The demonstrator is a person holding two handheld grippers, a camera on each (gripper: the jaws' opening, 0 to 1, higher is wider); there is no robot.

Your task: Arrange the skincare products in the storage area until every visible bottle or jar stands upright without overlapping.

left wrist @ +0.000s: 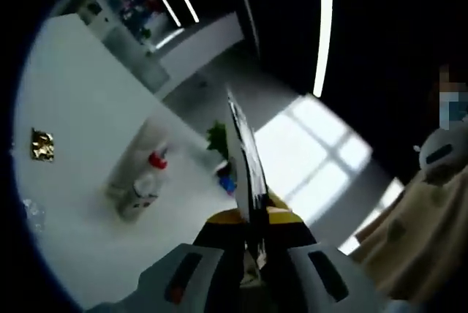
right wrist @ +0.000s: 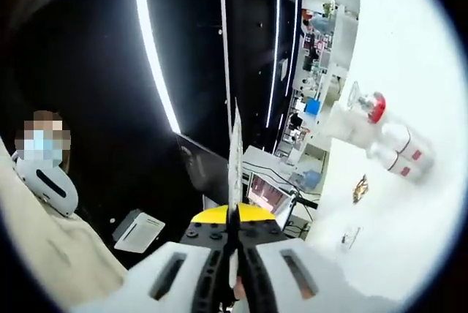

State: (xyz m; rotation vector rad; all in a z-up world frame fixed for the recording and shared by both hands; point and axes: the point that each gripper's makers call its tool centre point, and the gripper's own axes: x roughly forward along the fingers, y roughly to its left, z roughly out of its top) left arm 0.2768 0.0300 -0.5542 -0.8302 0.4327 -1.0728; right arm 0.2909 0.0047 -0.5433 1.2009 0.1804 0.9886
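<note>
Cluster of pale skincare bottles (left wrist: 139, 178) with one red cap, standing close together on the white table (left wrist: 80, 93) in the left gripper view, seemingly upright though blurred; too soft to tell whether any overlap or lean on a neighbour. Same group (right wrist: 380, 137) in the right gripper view, drawn sideways by the roll of the camera: a clear rounded jar with a red top, two white bottles with small red marks just beside it, all on the white table (right wrist: 395, 240); probably gathered in one spot as the storage area, so that each can be checked for standing. Small gold foil packet (left wrist: 42, 145) lying flat, apart from the bottles; again as a dark-gold scrap (right wrist: 359, 189) in the right gripper view.

Left gripper (left wrist: 245, 174) raised off the table, fingers pressed together into one thin edge, nothing between them; bottles lower left of the tips and well apart, no contact. Right gripper (right wrist: 235, 181) likewise closed to a blade-like line, empty, pointed toward the dark room; bottles far off to the right of the tips.

Judged: both tools held clear and aimed away, so either resting or between moves; reaching any bottle would call for swinging down toward the table and parting the fingers first.
</note>
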